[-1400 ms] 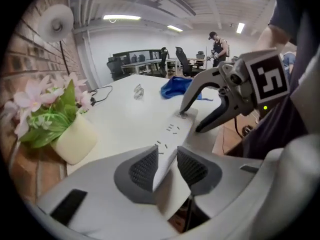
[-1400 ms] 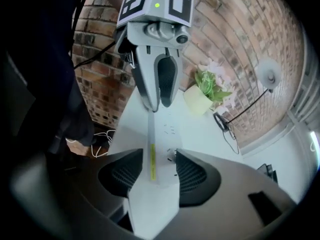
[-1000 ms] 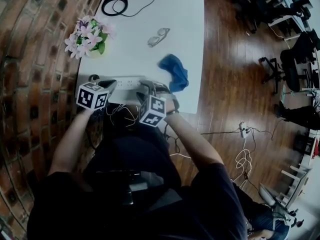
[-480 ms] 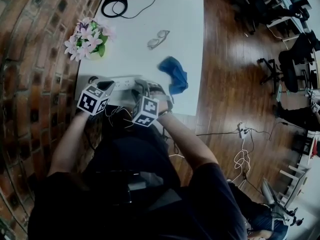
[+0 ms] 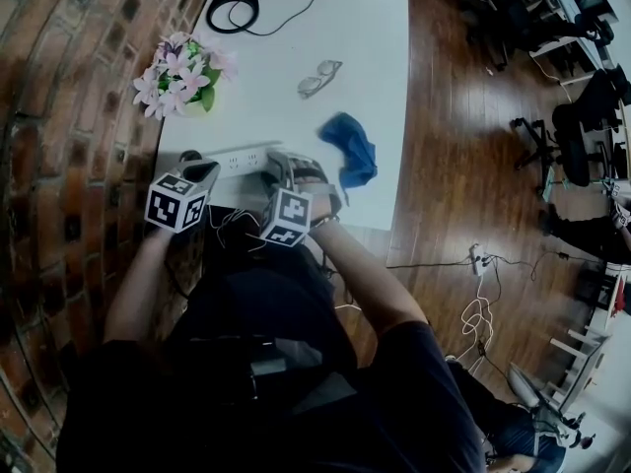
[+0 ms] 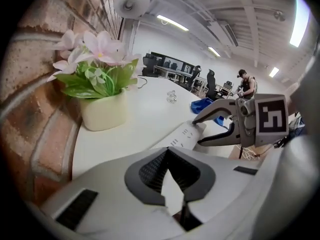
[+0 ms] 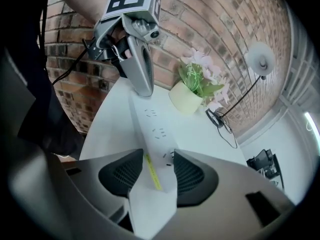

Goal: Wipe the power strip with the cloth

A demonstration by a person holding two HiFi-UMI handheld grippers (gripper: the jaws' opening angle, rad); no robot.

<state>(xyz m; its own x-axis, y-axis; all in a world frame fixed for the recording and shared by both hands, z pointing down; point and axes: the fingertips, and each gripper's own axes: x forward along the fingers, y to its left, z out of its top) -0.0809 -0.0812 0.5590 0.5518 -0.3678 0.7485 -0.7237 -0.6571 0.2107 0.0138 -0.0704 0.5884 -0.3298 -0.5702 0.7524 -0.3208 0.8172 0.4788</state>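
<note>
The right gripper's [image 7: 159,160] jaws stood spread to either side of one end of the power strip [image 7: 152,124]. They had just been opening, so the pads seemed to bracket the strip rather than clamp it. The left gripper's [image 6: 167,154] jaws were pressed together on nothing, their tip set down at the strip's other end, likely to pin it against sliding. The strip lay flat along the desk's [image 5: 345,47] near edge. The blue cloth [image 5: 350,151] sat crumpled on the desk, apart from both grippers, so wiping looked unable to start until one fetched it.
</note>
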